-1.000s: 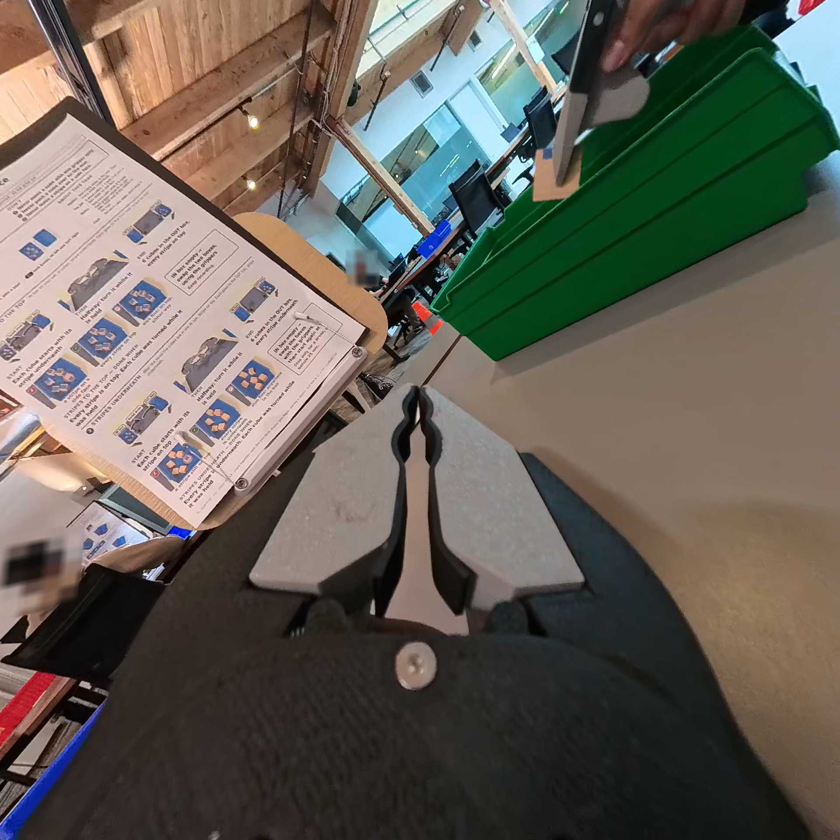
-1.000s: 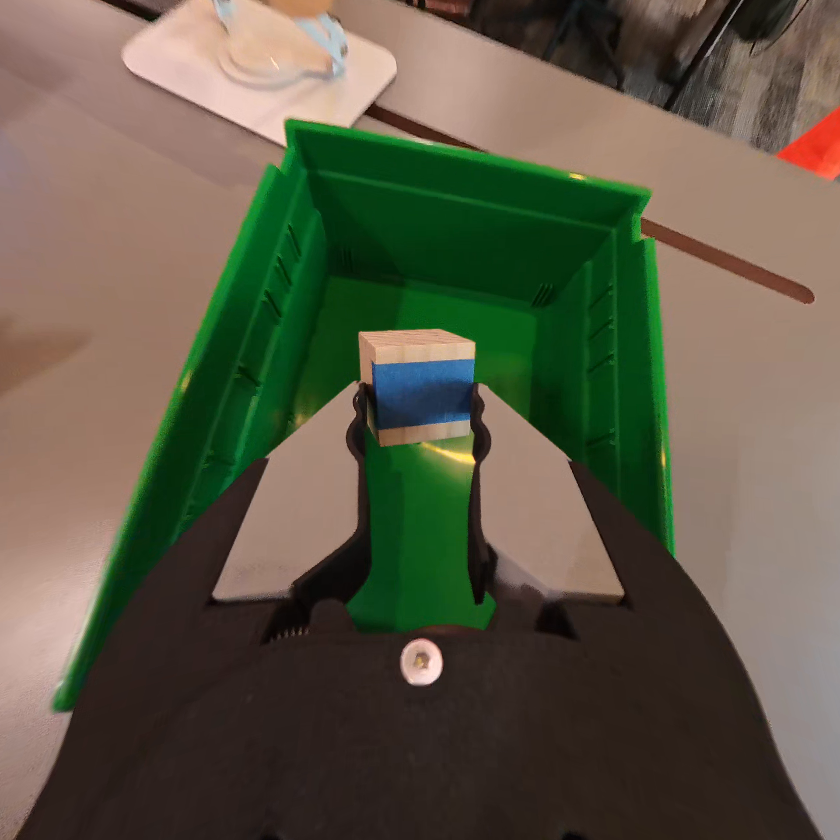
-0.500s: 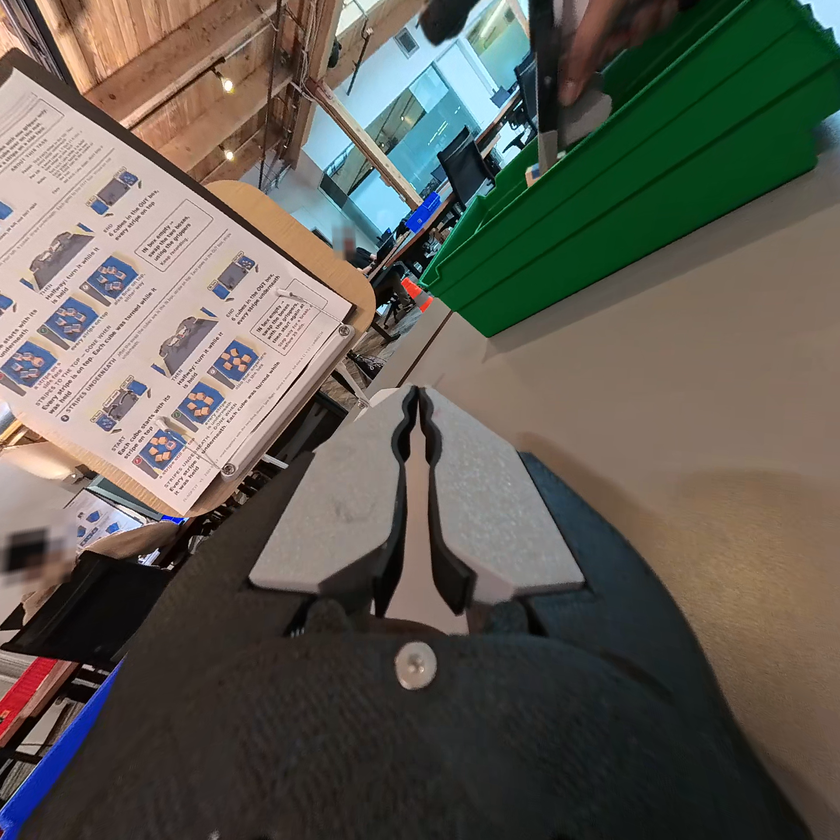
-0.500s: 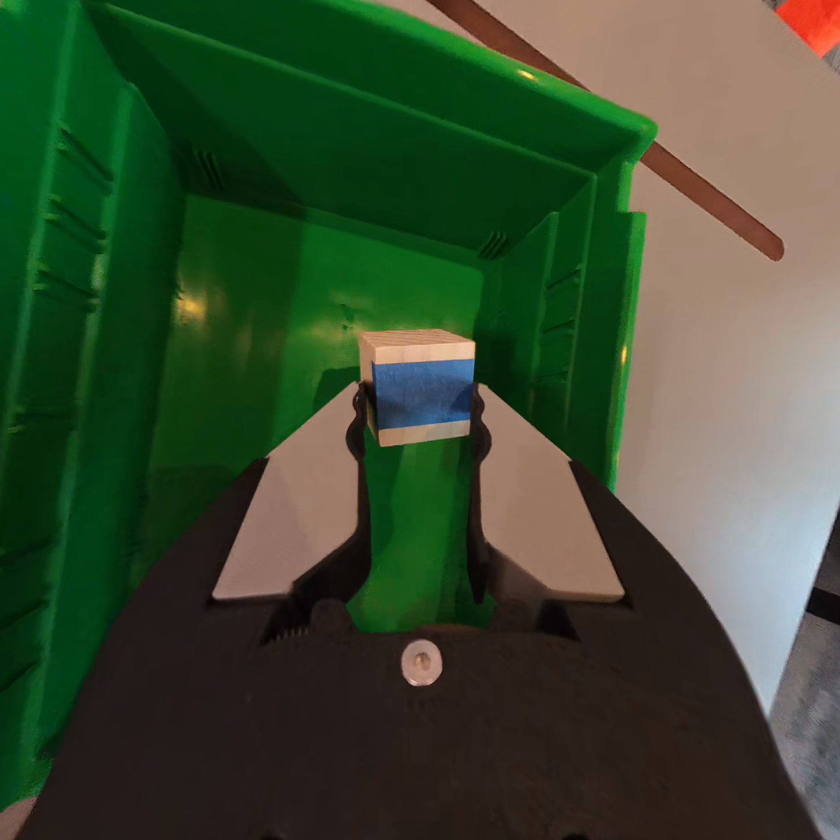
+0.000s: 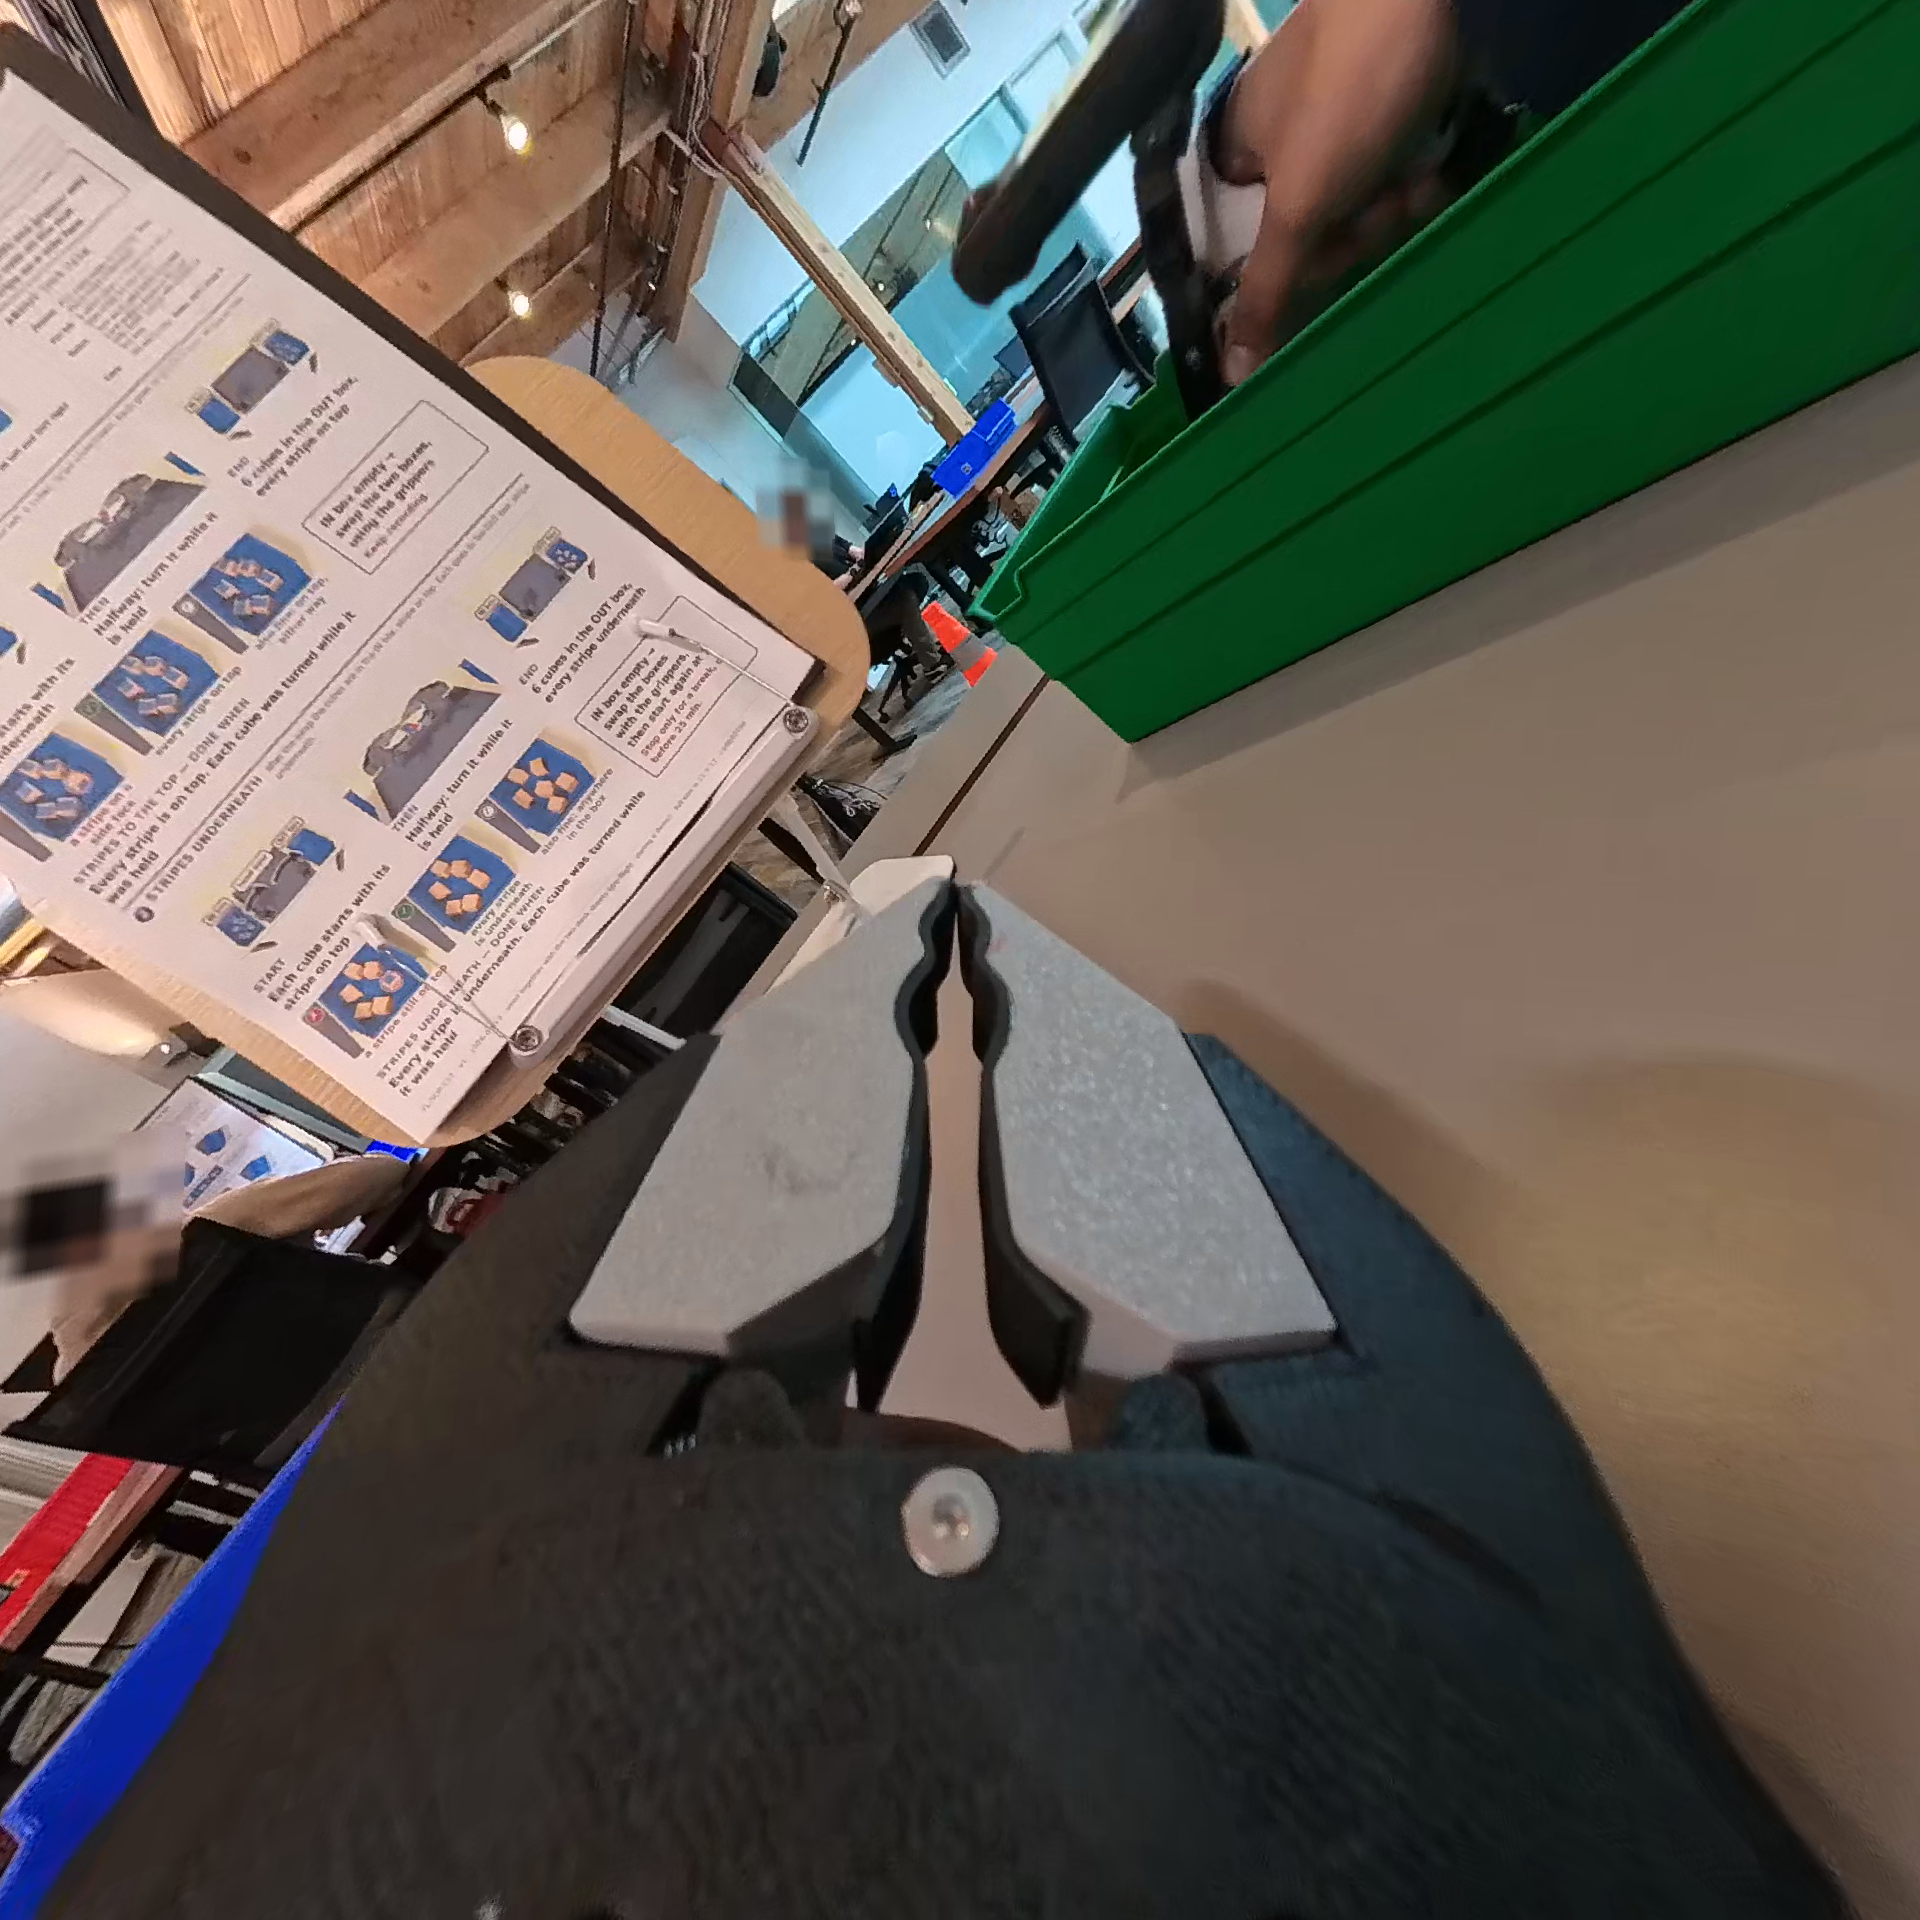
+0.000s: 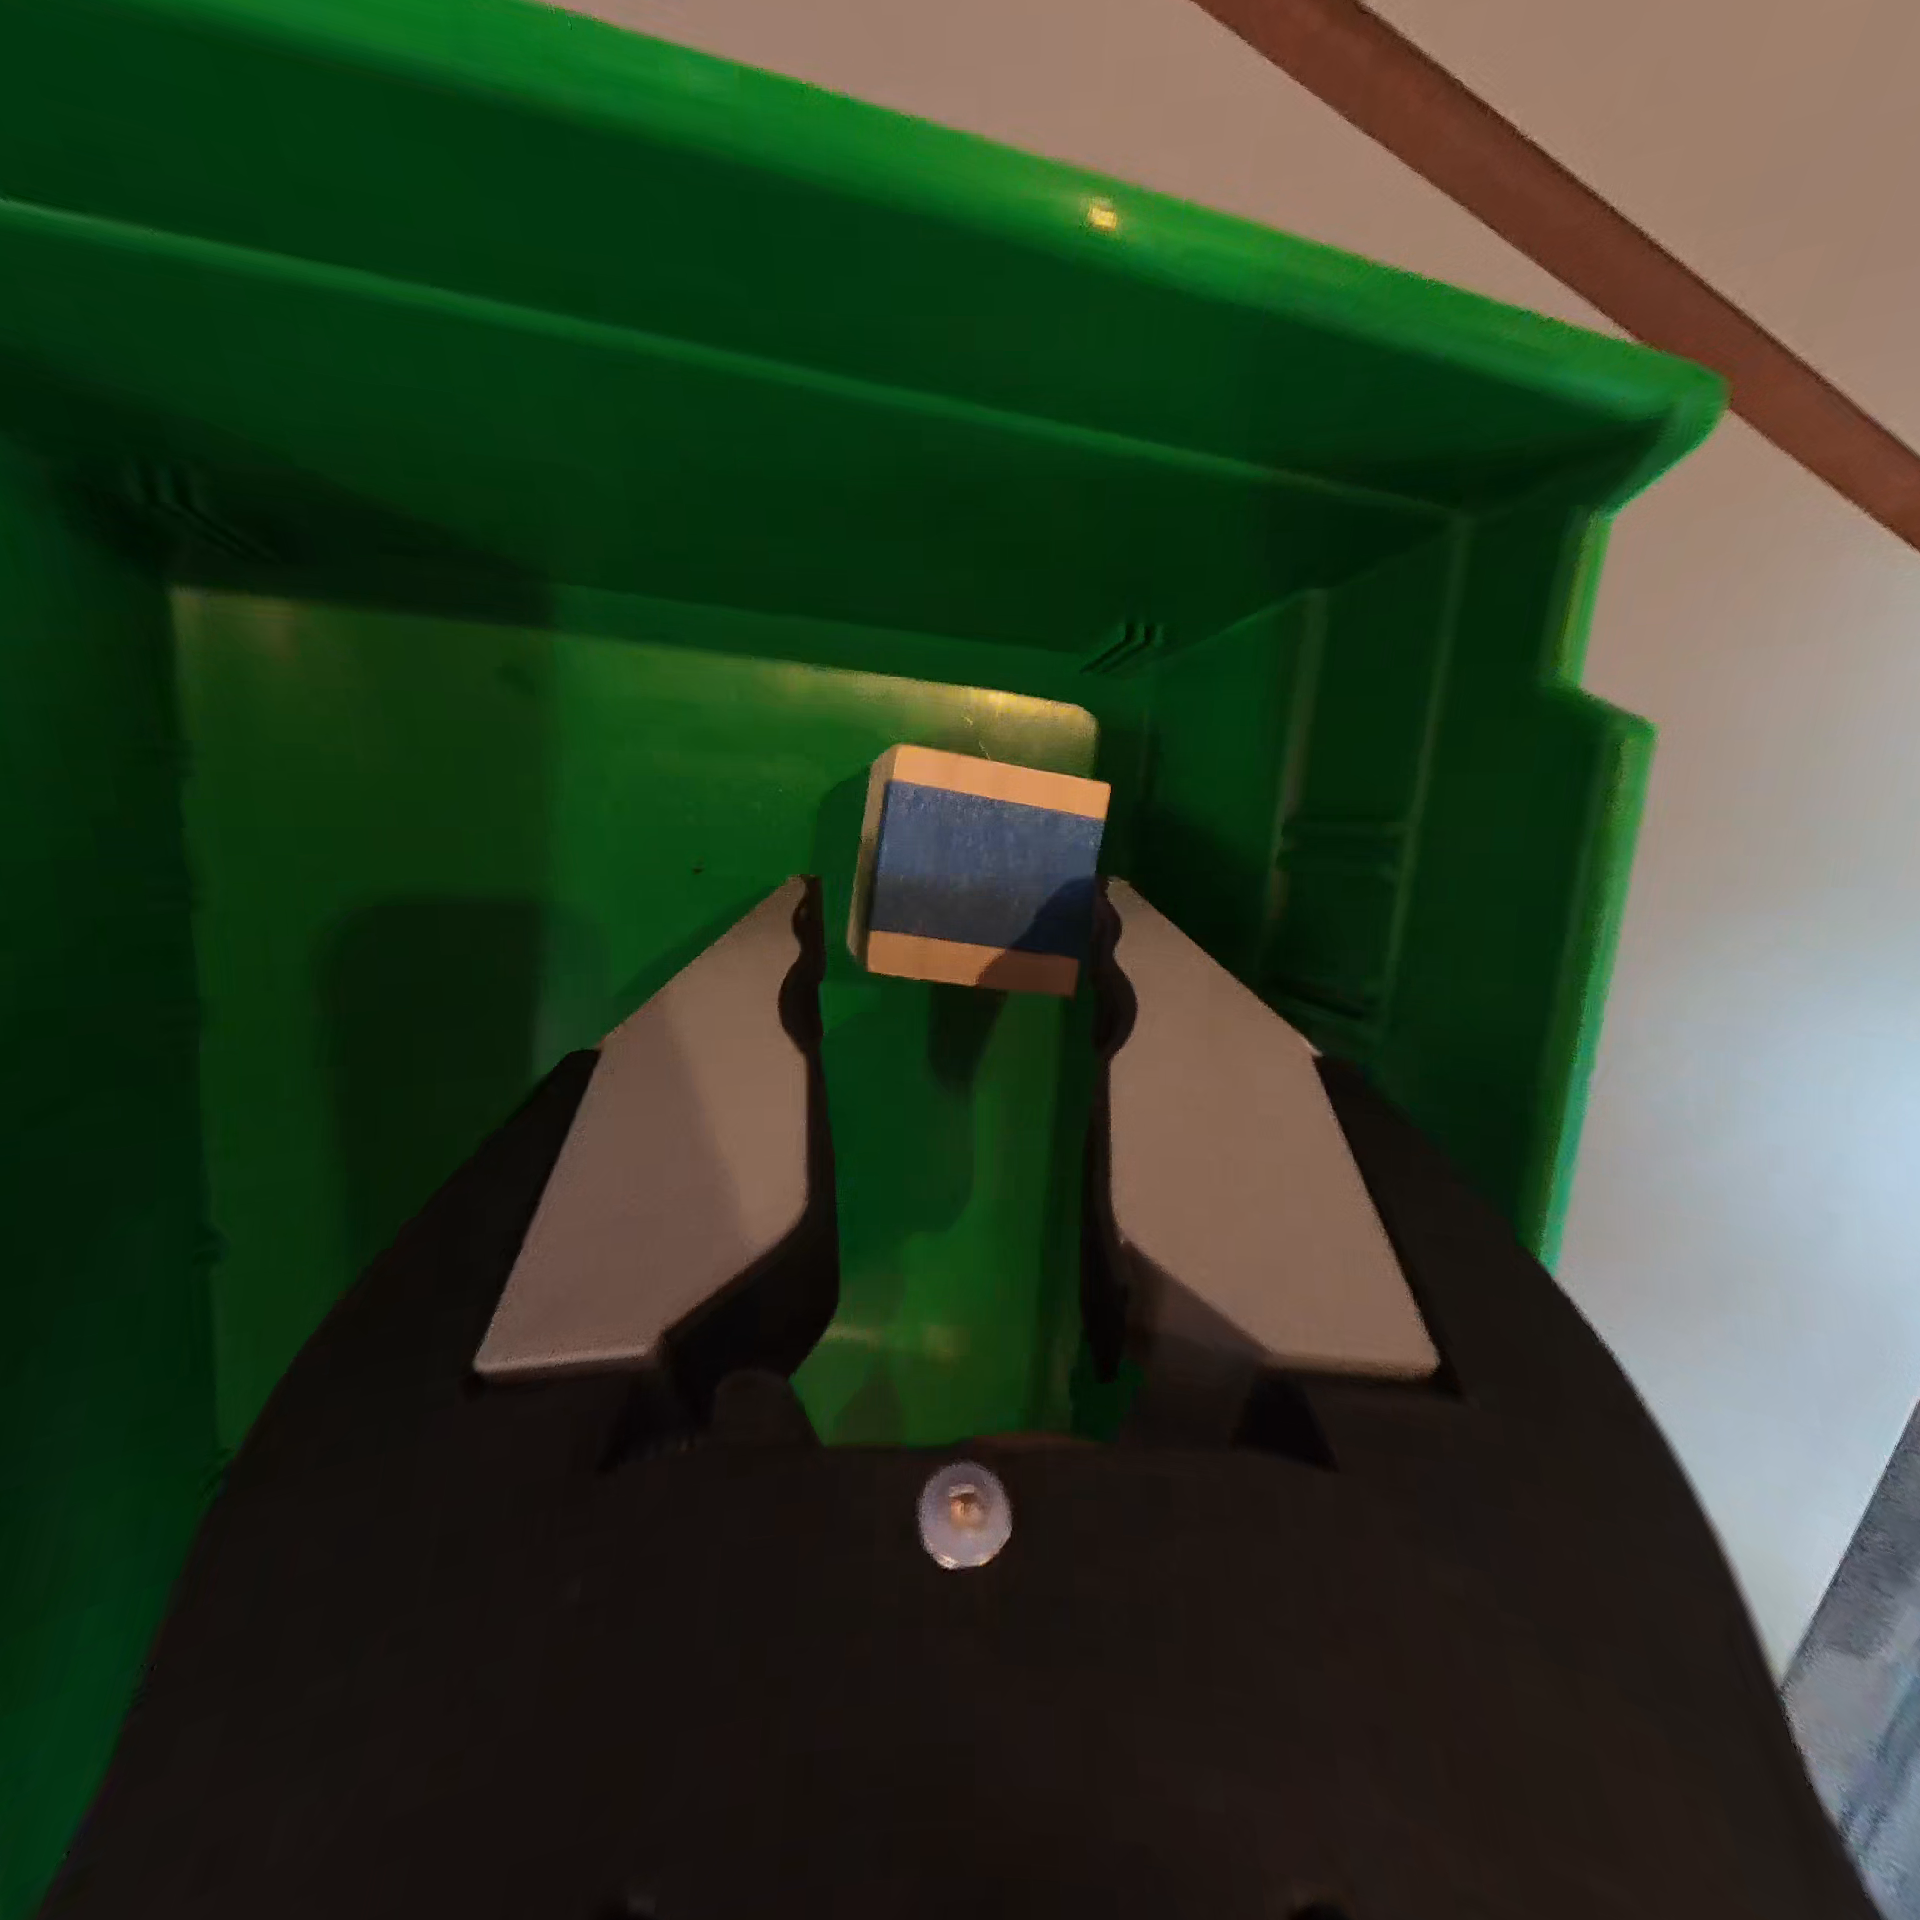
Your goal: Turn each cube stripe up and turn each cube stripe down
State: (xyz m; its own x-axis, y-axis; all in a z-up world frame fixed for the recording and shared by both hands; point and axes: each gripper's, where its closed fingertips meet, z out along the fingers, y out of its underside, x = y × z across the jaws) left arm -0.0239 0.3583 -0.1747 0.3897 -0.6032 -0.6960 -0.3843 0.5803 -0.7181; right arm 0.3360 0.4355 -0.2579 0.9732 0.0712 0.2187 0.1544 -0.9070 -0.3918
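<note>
In the right wrist view a wooden cube [image 6: 977, 868] with a blue stripe lies on the floor of a green bin [image 6: 416, 727], near its far right corner, stripe face toward the camera. My right gripper [image 6: 956, 904] is inside the bin just behind the cube, jaws open a little wider than the cube, with a gap showing at the left finger [image 6: 707, 1091]. My left gripper [image 5: 954, 894] is shut and empty, low over the beige table [image 5: 1507, 935]. The left wrist view shows a hand holding the right gripper [image 5: 1195, 270] down in the green bin [image 5: 1455, 499].
An instruction sheet on a board stand [image 5: 364, 675] rises at the table's left edge. A second green bin rim [image 5: 1558, 343] lies beside the first. A dark seam [image 6: 1558, 239] crosses the table beyond the bin. Chairs and an orange cone [image 5: 961, 649] stand far off.
The right gripper has gone down into the bin with the cube. It has opened slightly, and the cube now lies free on the bin floor. The left gripper stays shut and hardly moves.
</note>
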